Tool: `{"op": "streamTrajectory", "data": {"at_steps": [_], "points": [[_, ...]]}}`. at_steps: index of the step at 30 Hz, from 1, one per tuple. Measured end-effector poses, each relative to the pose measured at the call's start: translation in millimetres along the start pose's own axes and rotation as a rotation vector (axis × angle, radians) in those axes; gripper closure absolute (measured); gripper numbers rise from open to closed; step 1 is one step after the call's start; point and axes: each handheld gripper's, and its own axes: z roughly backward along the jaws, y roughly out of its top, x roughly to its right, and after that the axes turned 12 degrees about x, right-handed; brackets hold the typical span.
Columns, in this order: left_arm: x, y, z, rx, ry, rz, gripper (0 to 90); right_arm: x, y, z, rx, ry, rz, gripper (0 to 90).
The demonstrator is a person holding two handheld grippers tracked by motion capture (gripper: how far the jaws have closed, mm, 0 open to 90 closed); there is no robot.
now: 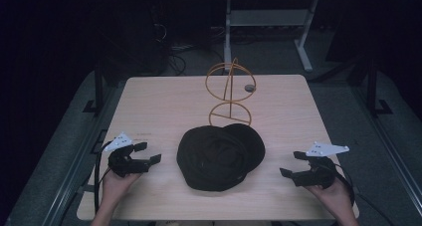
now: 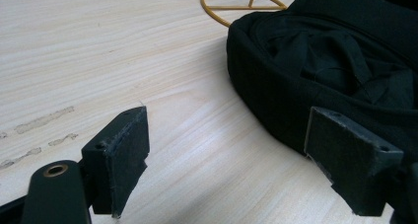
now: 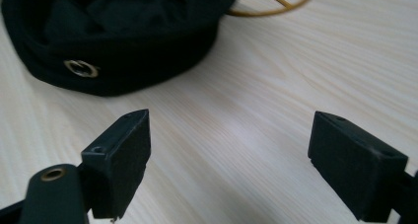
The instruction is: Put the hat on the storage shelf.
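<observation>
A: Between the two pairs of jaws, the black cap (image 1: 219, 157) lies upside down on the table (image 1: 149, 101), touching neither.

B: And the jaws?

A: Left gripper (image 1: 147, 153) and right gripper (image 1: 292, 163) both gape wide, empty. Beyond the cap stands a wire stand (image 1: 230, 94), seemingly touching its brim.

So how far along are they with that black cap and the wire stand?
Nothing looks done yet. The black fabric cap lies upside down on the light wooden table, in front of the golden wire hat stand, whose base it touches or overlaps. Both the left gripper and the right gripper are open and hold nothing, one at each side of the cap. Probably left: grasping it and setting it on the stand.
</observation>
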Motion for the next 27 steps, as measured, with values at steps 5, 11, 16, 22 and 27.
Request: {"op": "streamTrajectory", "data": {"at_steps": [5,11,16,22,27], "points": [[-3.2,-1.2,-1.1,-0.005,0.001,0.011,16.8,-12.2,8.8,-2.4,0.015,0.034,0.037,15.8],[-2.7,-1.3,-1.1,-0.005,0.003,0.005,16.7,-32.4,27.4,-6.9,0.022,0.096,0.093,15.9],[-2.7,-1.9,-1.1,-0.008,0.003,0.011,16.8,-43.2,40.9,-12.1,0.024,0.132,0.123,16.2],[-3.4,-2.2,-1.7,-0.007,0.002,0.011,16.8,-57.6,55.9,-26.9,-0.009,0.187,0.159,17.2],[-4.1,-1.9,-1.4,-0.006,0.003,0.008,16.8,-71.0,64.5,-45.2,-0.028,0.240,0.172,17.1]]}}
